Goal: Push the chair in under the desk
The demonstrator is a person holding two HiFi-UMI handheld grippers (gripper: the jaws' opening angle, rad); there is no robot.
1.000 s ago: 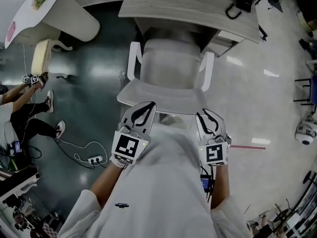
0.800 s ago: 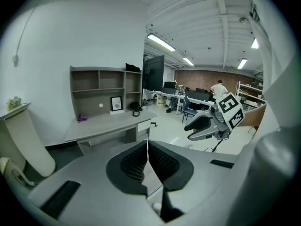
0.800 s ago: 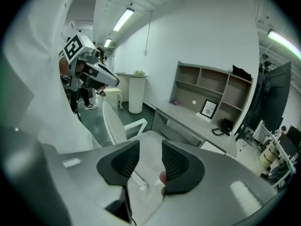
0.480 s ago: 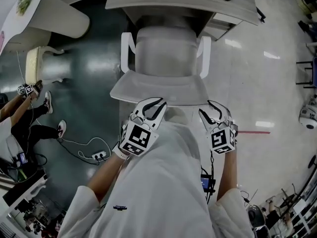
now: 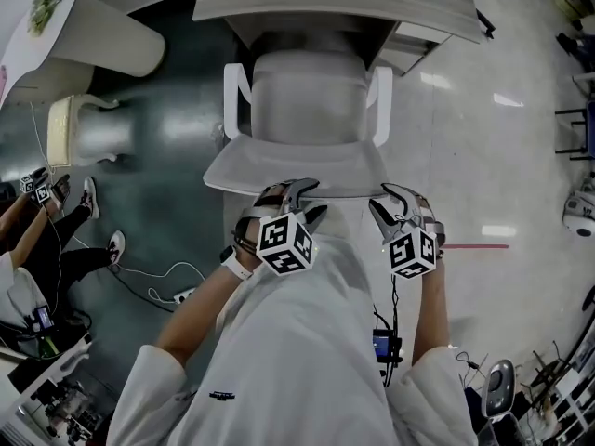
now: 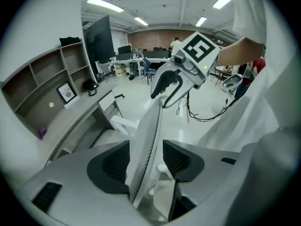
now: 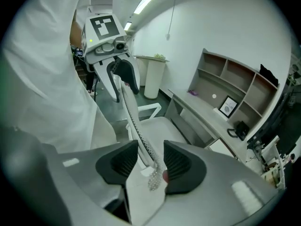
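The white mesh office chair has its seat [image 5: 307, 100] under the pale wood desk [image 5: 344, 3], with its armrests at the desk's edge. Its backrest's top edge [image 5: 297, 167] runs just ahead of both grippers. My left gripper [image 5: 296, 191] straddles that edge near the middle. In the left gripper view the backrest [image 6: 146, 135] stands between the jaws of that gripper [image 6: 146, 161], which are opening, with a gap on the right. My right gripper [image 5: 395, 201] straddles the edge's right end. There the mesh edge [image 7: 134, 119] sits loosely in that gripper [image 7: 151, 161] as its jaws close slightly.
A round white table [image 5: 84, 26] and a beige chair [image 5: 70, 128] stand at the far left, with a seated person [image 5: 37, 240] beside them. A power strip and cable [image 5: 181, 295] lie on the dark floor. Wall shelves [image 6: 42, 79] rise behind the desk.
The chair has slid further under the desk. Both grippers followed it forward, their jaws have spread off the backrest, and the left gripper has rolled so its marker cube faces up.
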